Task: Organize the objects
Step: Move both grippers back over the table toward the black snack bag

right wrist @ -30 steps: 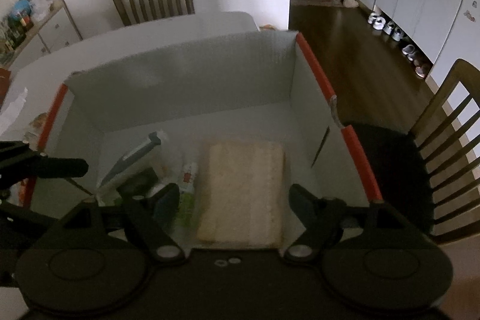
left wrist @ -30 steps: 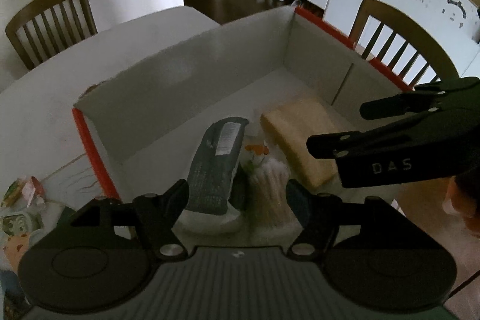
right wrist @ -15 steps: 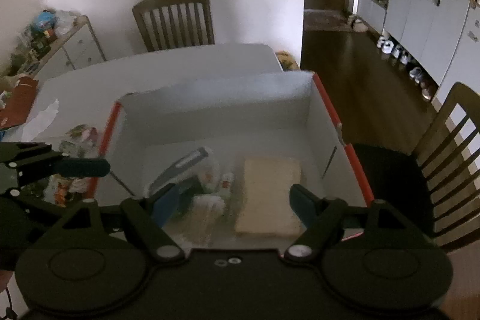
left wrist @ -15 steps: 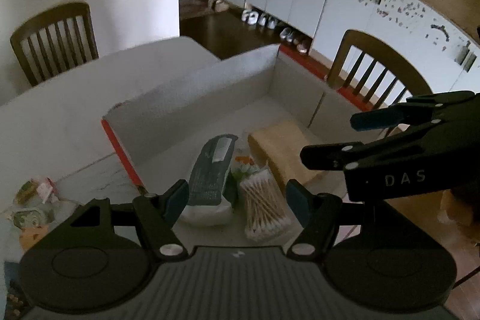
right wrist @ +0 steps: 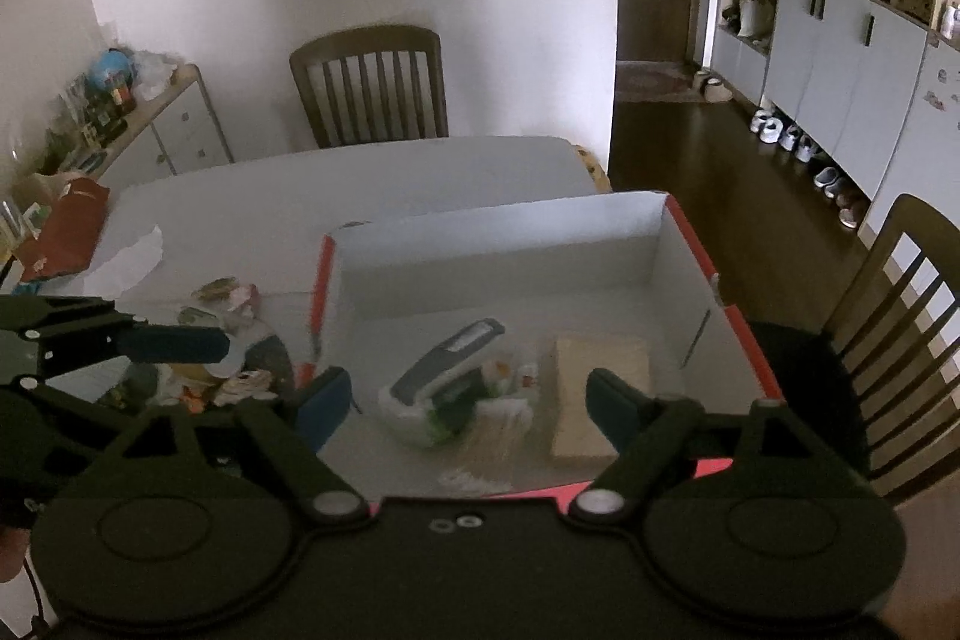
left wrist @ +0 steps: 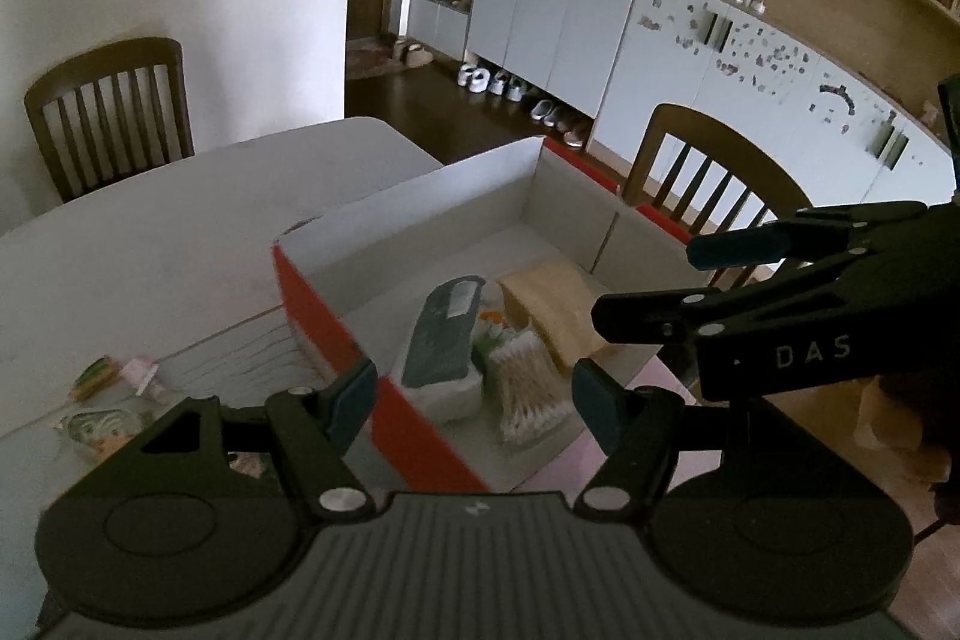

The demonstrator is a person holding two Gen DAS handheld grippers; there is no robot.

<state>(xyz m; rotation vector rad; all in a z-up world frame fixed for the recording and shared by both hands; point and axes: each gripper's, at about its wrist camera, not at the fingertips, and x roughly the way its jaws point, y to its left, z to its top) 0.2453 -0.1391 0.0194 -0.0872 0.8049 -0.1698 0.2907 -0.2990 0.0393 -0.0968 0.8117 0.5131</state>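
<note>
While both hands hang above the near end of the box, the question is what lies outside it.

- Far left: loose packets (left wrist: 114, 382) lie scattered on the surface (left wrist: 180, 232), clear of the box and well apart from anything inside it. They are small and crumpled; I cannot read a clear long axis on any of them.
- Left gripper (left wrist: 474, 394): fingers apart, nothing between them. The packets sit down and to the left of these fingers, across the red side wall.
- Box (left wrist: 324, 316): red outside, pale inside, its long side running away from me. Only the near end is filled.
- Inside, left to right: wipes pack (left wrist: 441, 340), long axis pointing away from me; cotton buds (left wrist: 528, 388) just beside it; yellow sponge (left wrist: 552, 304) towards the right wall, lying the same way.
- Right gripper (right wrist: 468, 400): fingers have just been opening and now stand wide, gripping nothing. The packed things show between them only because they lie in the box below.

Judgement: if the packets are next, the left hand is plainly nearer. It needs to swing left and drop, while the right would have to cross the whole box.
</note>
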